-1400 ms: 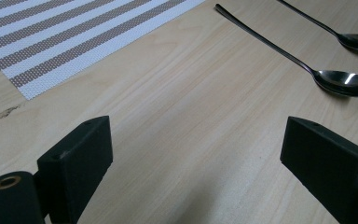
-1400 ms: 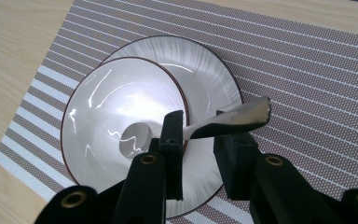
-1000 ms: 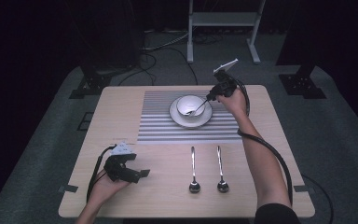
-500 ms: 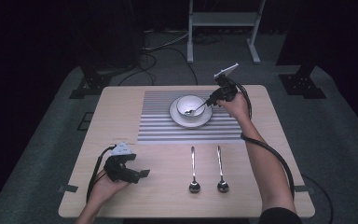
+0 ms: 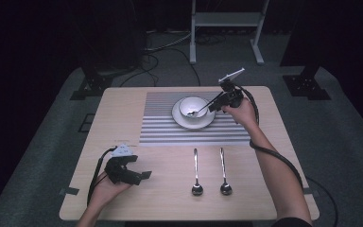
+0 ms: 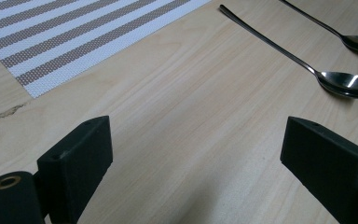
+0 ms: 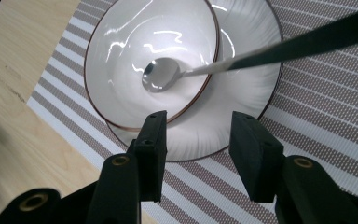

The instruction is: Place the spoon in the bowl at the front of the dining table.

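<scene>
The light wooden rectangular table [image 5: 123, 109] is occupying the centre of the high view. The striped grey-and-white woven placemat [image 5: 160, 123] is lying across the table's upper middle. The white round plate [image 5: 182, 122] is sitting on the placemat, and the white ceramic bowl with a thin brown rim [image 5: 192, 105] is standing on the plate.

The right gripper [image 5: 216, 105] is being held in the upper right of centre of the high view, just beside the bowl's right edge. In the right gripper view its jaws are standing parted with a moderate gap, gripping nothing, over the near edge of the plate [image 7: 256, 88] and bowl [image 7: 121, 60].

The left gripper [image 5: 142, 175] is resting in the person's hand at the lower left of the high view, on bare table. In the left gripper view its jaws are spread wide apart over bare wood, with nothing between them.

A slim steel spoon [image 5: 199, 110] is lying with its head in the bowl's centre and its handle leaning over the right rim toward the right gripper; in the right gripper view the spoon [image 7: 161, 74] is crossing above the jaws.

Two more steel spoons, the left spoon [image 5: 196, 172] and the right spoon [image 5: 223, 171], are lying side by side in the lower centre, heads toward the bottom edge.
</scene>
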